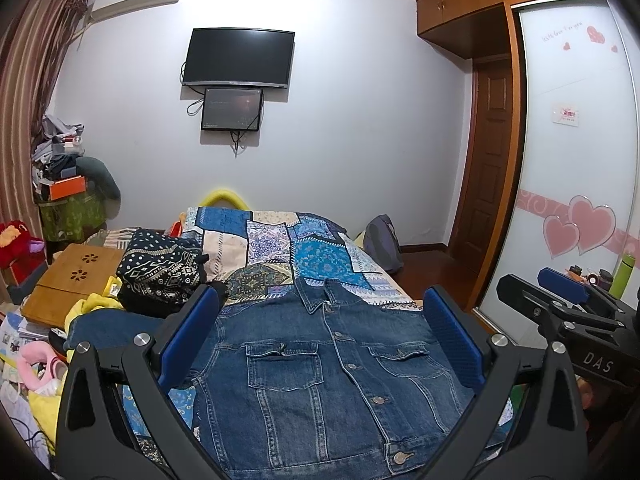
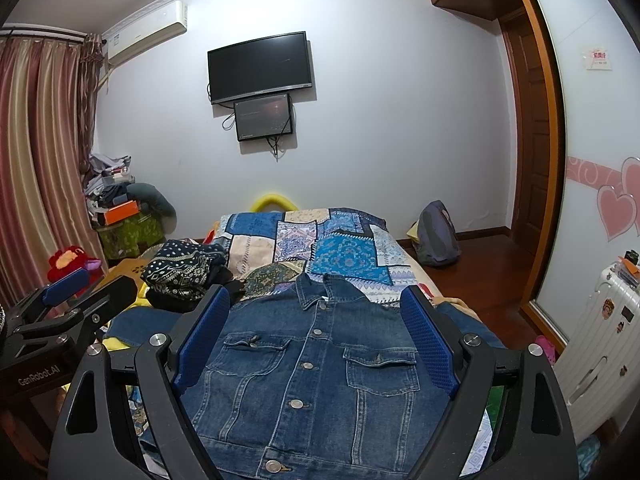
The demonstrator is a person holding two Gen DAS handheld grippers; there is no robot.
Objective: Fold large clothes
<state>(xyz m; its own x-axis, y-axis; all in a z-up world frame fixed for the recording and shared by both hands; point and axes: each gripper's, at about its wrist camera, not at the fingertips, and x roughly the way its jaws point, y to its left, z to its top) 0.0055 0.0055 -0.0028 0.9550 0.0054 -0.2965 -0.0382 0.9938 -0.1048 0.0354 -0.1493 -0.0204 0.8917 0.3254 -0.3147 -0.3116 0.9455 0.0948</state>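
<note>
While the denim jacket (image 1: 320,368) lies front-up and buttoned on the patchwork bedspread (image 1: 280,240), I hold the left gripper (image 1: 320,340) above its chest with the fingers spread wide, holding nothing. In this view the left sleeve runs off from the jacket toward the yellow cloth (image 1: 86,308) and a folded patterned garment (image 1: 164,272) sitting just beside the jacket's shoulder. My worry is that a sleeve grab here pinches that clutter too and drags it into the fold.

From the right wrist, the right gripper (image 2: 316,340) also hangs open and empty over the jacket (image 2: 312,368), collar (image 2: 324,290) pointing away from me. The far sleeve seems to drop off the bed edge beside the jacket; I judge stiff denim could slide that way, or I could catch the bedspread (image 2: 344,256) beneath.
</note>
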